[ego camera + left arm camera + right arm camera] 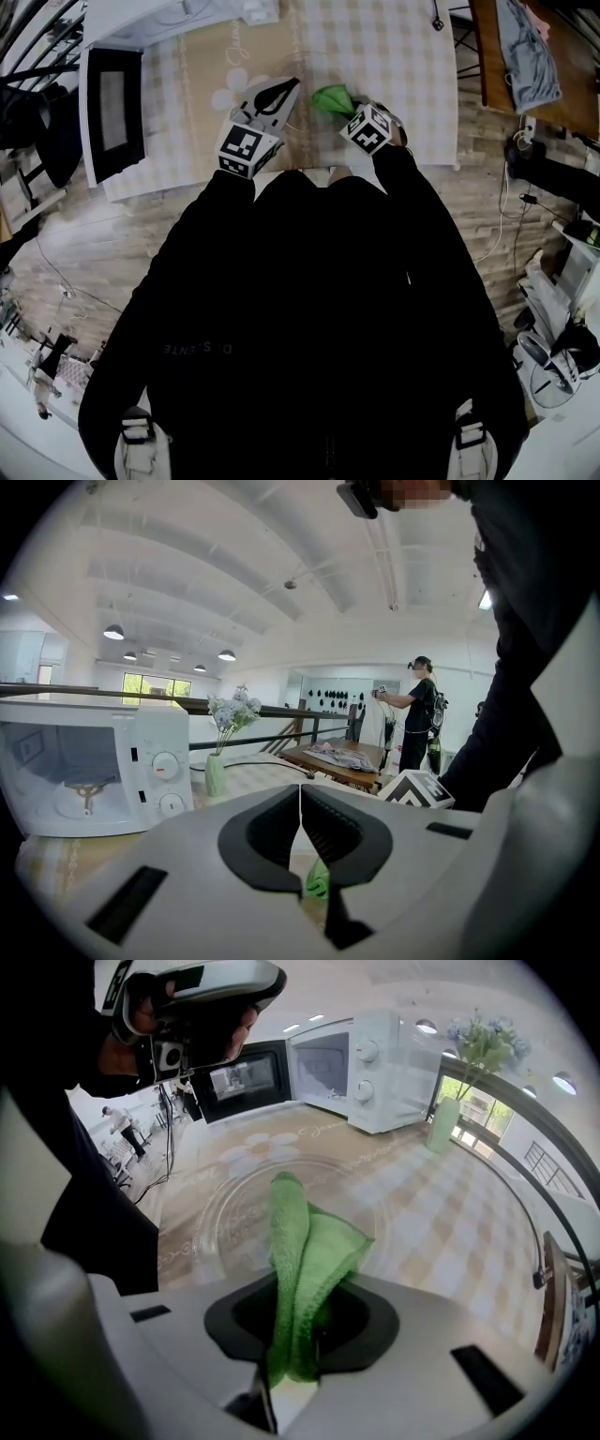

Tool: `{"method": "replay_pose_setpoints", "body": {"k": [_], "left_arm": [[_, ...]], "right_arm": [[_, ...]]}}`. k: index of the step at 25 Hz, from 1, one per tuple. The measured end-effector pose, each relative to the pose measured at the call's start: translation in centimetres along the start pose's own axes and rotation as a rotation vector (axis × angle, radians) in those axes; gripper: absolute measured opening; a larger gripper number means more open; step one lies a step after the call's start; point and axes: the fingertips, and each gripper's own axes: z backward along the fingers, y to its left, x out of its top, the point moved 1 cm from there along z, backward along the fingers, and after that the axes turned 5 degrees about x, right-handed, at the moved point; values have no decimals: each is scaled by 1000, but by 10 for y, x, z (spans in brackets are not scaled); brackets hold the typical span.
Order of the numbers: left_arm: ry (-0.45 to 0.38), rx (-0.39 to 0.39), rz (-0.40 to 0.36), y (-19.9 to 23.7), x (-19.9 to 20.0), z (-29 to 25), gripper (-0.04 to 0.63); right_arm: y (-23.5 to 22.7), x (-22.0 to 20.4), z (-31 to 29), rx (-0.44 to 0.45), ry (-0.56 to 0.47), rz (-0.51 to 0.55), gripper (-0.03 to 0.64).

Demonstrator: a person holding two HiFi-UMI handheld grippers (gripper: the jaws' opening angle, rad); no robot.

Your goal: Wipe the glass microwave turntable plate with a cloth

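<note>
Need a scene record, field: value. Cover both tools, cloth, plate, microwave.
left tool: shut, empty
right tool: shut on cloth
cloth: green, folded, over the plate; contact unclear
plate: clear glass, flat on table
microwave: white, door open, vase beside it

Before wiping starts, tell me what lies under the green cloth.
The round clear glass turntable plate lies beneath the green cloth clamped in the right tool, on the checked tablecloth. The cloth covers the plate's middle; contact is unclear.
</note>
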Motion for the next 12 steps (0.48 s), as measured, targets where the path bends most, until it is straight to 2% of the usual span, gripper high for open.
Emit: {"method": "replay_pose_setpoints", "body": {"k": [12], "left_arm": [[7,28,-6,0,-4,9,21]], "right_arm": [[-26,-43,26,-66,-12,-108,87]]}}
